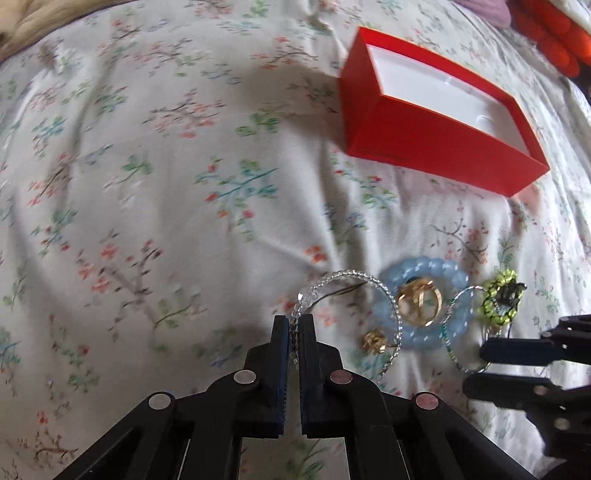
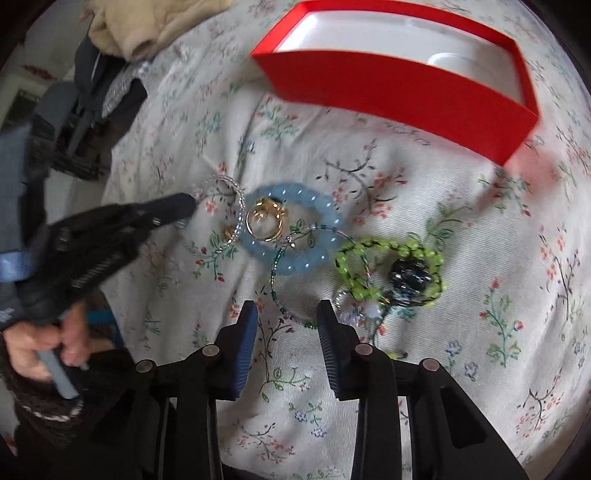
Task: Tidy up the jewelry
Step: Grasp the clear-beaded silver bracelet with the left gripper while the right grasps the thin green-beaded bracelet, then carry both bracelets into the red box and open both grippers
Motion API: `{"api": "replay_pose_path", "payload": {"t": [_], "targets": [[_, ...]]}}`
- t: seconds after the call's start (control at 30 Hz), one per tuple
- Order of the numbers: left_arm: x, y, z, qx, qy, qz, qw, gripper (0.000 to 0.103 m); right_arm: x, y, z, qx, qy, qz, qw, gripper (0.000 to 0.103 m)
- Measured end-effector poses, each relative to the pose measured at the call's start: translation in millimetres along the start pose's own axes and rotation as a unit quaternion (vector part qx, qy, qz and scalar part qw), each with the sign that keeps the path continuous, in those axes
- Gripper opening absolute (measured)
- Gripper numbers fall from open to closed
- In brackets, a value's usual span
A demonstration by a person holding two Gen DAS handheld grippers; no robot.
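Observation:
My left gripper [image 1: 294, 321] is shut on a clear beaded bracelet [image 1: 332, 282], which still lies on the floral bedsheet [image 1: 166, 184]. Beside it lie a light blue bead bracelet [image 1: 424, 299], gold rings [image 1: 419, 301], a small gold piece [image 1: 373, 341] and a green bead bracelet [image 1: 496, 299]. My right gripper [image 2: 286, 314] is open, hovering over a thin green beaded strand [image 2: 275, 273]. In the right wrist view I see the blue bracelet [image 2: 295, 229], the green bracelet [image 2: 388, 269], a dark stone [image 2: 410, 278] and the left gripper [image 2: 184, 206]. The red box [image 1: 424, 122] is open with a white interior.
The red box [image 2: 388, 85] stands at the far side of the jewelry. A beige cloth [image 2: 147, 26] and dark items [image 2: 92, 110] lie at the far left. An orange object [image 1: 546, 33] is at the far right. The right gripper [image 1: 517, 365] shows at the left wrist view's right edge.

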State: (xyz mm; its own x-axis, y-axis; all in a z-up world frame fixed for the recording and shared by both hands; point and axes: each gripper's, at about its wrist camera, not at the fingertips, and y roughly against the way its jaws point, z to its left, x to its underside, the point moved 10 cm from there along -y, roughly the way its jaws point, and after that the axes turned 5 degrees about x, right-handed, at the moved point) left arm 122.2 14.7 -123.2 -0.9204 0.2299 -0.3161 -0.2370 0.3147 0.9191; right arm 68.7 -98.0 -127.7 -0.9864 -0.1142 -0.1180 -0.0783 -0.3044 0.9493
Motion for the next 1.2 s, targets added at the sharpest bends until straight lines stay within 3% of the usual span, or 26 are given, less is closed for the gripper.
{"api": "replay_pose_path", "payload": {"t": [0.13, 0.23, 0.3, 0.77, 1.2], "targets": [[11, 1, 16, -0.006, 0.009, 0.008, 0.9999, 0.0, -2, -14, 4, 0.054, 0.042, -0.004, 0.998, 0.025], [22, -7, 23, -0.005, 0.008, 0.026, 0.9996, 0.001, -3, -19, 8, 0.092, 0.087, -0.013, 0.992, 0.006], [23, -6, 24, -0.003, 0.009, 0.025, 0.9996, 0.001, -5, -15, 11, 0.098, 0.1, -0.017, 0.99, 0.003], [-1, 63, 6, 0.016, 0.007, -0.077, 0.9969, 0.0, -24, 58, 16, 0.076, 0.085, -0.116, 0.987, 0.003], [-56, 86, -26, 0.033, 0.02, -0.143, 0.9889, 0.0, -53, 111, 6, 0.081, 0.041, -0.184, 0.979, 0.003]]}}
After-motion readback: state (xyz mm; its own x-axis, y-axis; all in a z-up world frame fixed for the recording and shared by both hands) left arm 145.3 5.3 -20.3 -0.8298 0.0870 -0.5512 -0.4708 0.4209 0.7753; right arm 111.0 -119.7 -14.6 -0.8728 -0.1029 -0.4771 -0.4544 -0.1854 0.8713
